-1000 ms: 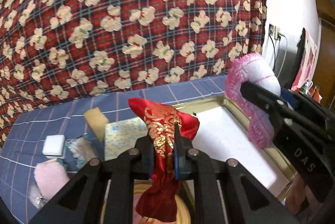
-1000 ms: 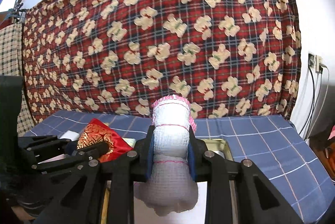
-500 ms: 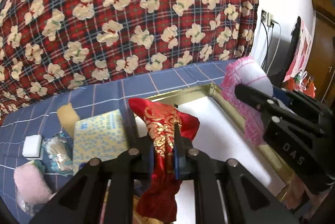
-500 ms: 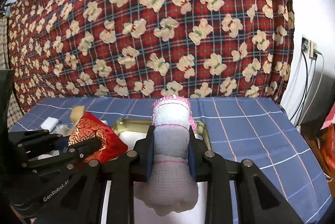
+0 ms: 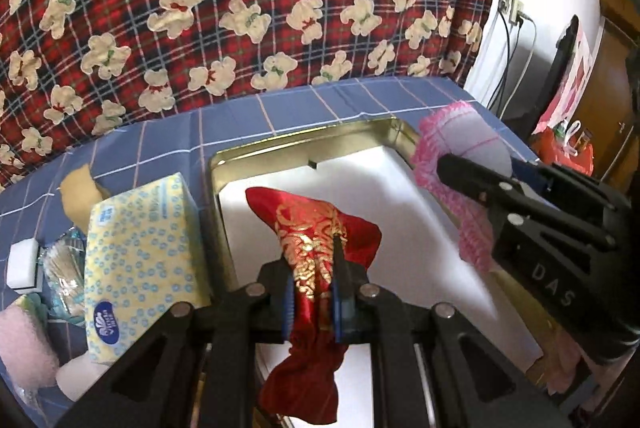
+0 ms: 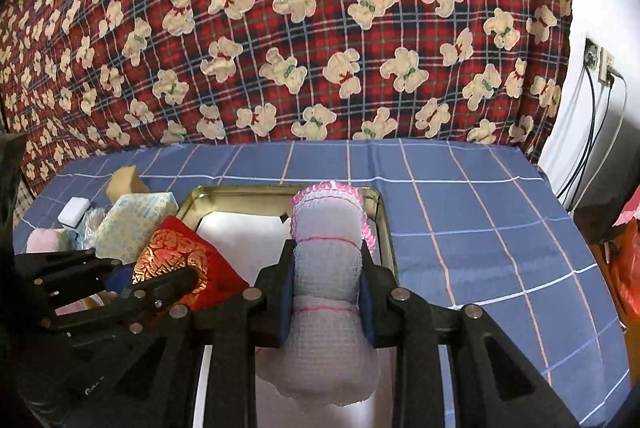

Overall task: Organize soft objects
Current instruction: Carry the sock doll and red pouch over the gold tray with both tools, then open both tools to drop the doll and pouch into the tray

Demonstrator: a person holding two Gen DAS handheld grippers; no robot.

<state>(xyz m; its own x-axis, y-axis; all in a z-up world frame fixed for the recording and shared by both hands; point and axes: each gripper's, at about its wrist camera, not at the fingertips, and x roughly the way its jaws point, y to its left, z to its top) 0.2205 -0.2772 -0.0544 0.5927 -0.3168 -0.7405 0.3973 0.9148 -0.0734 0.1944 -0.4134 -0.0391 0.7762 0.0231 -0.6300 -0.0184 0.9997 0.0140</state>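
Left tool (image 5: 313, 282) pinching a red brocade pouch (image 5: 320, 236); right tool (image 6: 327, 282) clamped on a white mesh bundle (image 6: 326, 252) — both held above the gold tray (image 6: 385, 228). Beyond, left: tissue pack (image 5: 140, 248), sponge (image 6: 126, 182) on the blue-checked surface (image 6: 480, 212).

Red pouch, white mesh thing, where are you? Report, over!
Left gripper shut on red pouch. Right gripper shut on white mesh pouch. Both held over gold tray. Nothing in the way.

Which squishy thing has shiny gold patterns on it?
The red pouch clamped in the left gripper; the right gripper's white mesh puff only has pink trim.
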